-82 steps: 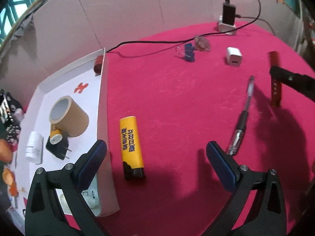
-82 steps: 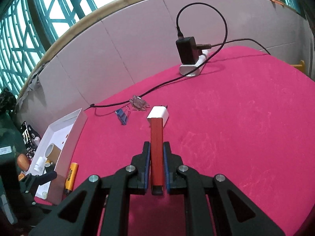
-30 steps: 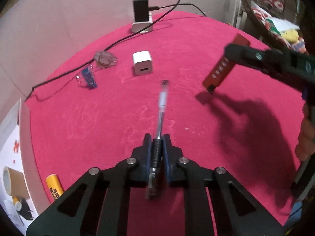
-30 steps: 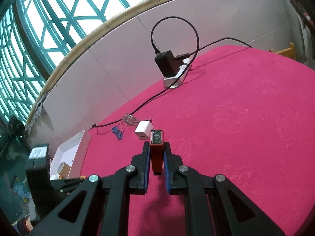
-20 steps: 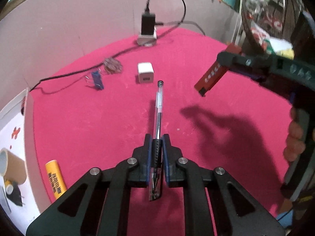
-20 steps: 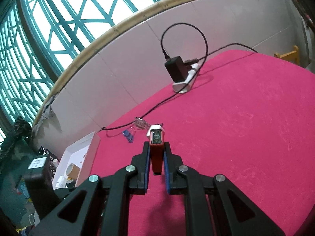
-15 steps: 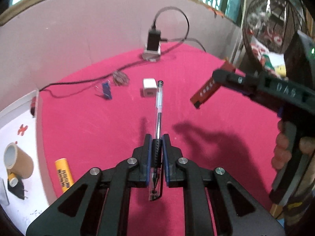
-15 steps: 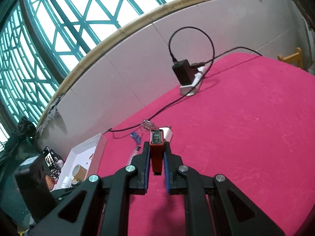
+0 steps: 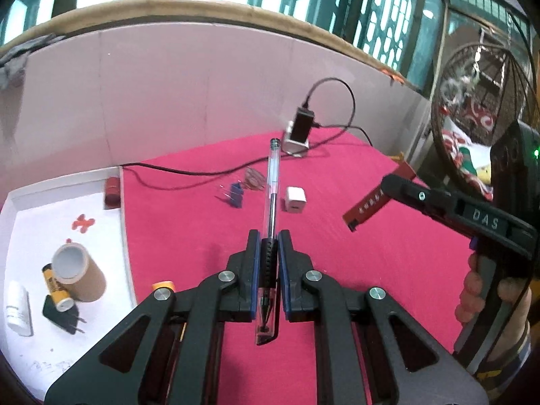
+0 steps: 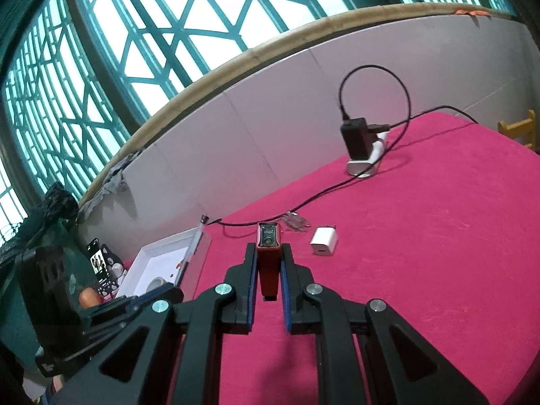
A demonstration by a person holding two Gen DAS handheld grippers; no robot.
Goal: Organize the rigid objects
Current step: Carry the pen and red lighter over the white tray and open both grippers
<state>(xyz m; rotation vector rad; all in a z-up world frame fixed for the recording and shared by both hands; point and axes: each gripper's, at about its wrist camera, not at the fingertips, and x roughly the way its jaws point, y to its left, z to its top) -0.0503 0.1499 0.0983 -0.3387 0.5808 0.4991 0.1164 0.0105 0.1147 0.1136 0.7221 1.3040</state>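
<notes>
My left gripper (image 9: 269,241) is shut on a clear pen (image 9: 272,182) by its black grip, and the pen points away above the red cloth. My right gripper (image 10: 268,253) is shut on a red bar-shaped lighter (image 10: 267,256), also lifted off the cloth. From the left wrist view the right gripper (image 9: 388,184) comes in from the right with the red lighter (image 9: 373,204) sticking out. The white tray (image 9: 50,202) lies at the left and holds a cardboard tube (image 9: 76,275), a small yellow cylinder (image 9: 56,288), a black plug (image 9: 62,314) and a white bottle (image 9: 17,307).
On the red cloth (image 9: 337,236) lie a white charger cube (image 9: 295,199), a blue binder clip (image 9: 234,194), a small metal tangle (image 9: 253,179) and a yellow lighter (image 9: 163,285) beside the tray. A black adapter (image 9: 302,128) with cable stands at the back wall. A hand (image 9: 486,290) holds the right gripper.
Both grippers have risen with their loads. The left view has swung left, so the tray and its contents are now in sight, and the pen points toward the back wall.
</notes>
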